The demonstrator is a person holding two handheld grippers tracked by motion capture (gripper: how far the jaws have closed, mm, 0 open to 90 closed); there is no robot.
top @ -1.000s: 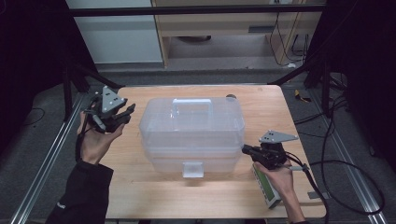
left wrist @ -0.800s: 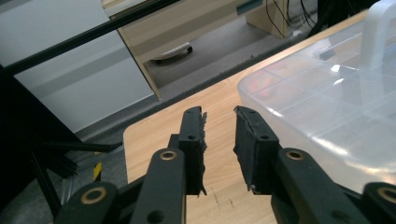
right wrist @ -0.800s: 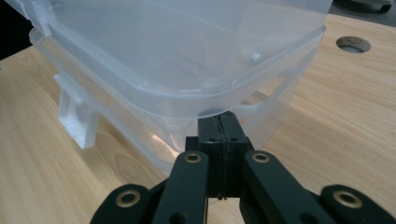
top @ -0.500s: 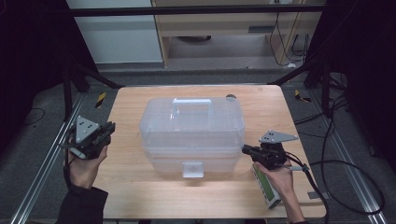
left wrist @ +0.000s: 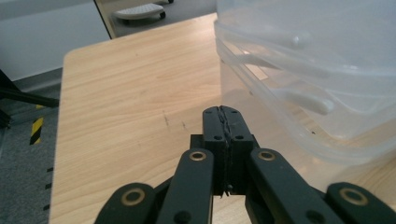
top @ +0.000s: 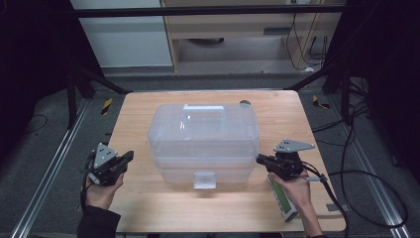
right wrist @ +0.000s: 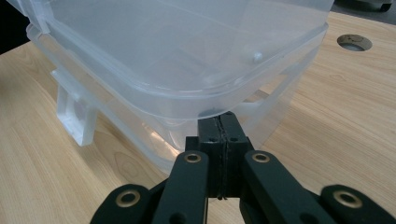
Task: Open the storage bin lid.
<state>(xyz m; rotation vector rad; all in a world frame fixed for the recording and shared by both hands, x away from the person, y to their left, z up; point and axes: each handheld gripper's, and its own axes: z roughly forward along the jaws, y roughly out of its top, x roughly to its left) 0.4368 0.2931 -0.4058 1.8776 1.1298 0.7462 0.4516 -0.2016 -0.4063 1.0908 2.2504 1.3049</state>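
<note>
A clear plastic storage box (top: 203, 141) with its lid on stands in the middle of the wooden table (top: 148, 208), its front latch (top: 204, 180) facing me. My left gripper (top: 129, 156) hangs low at the table's left edge, apart from the box (left wrist: 317, 70). Its jaws (left wrist: 223, 113) have just been closing and now meet with nothing between them. My right gripper (top: 259, 159) is shut and empty at the box's right front corner. Its tips (right wrist: 219, 119) sit right under the lid's rim (right wrist: 233, 86); whether they touch it I cannot tell.
A green and white device (top: 282, 201) lies on the table under my right hand. A round cable hole (top: 244, 103) sits behind the box. Cables (top: 366, 198) trail on the floor at the right. Metal rails run along both sides of the table.
My left hand came down from beside the table's far left corner to the near left edge, and its jaws closed. The right gripper and the box kept still.
</note>
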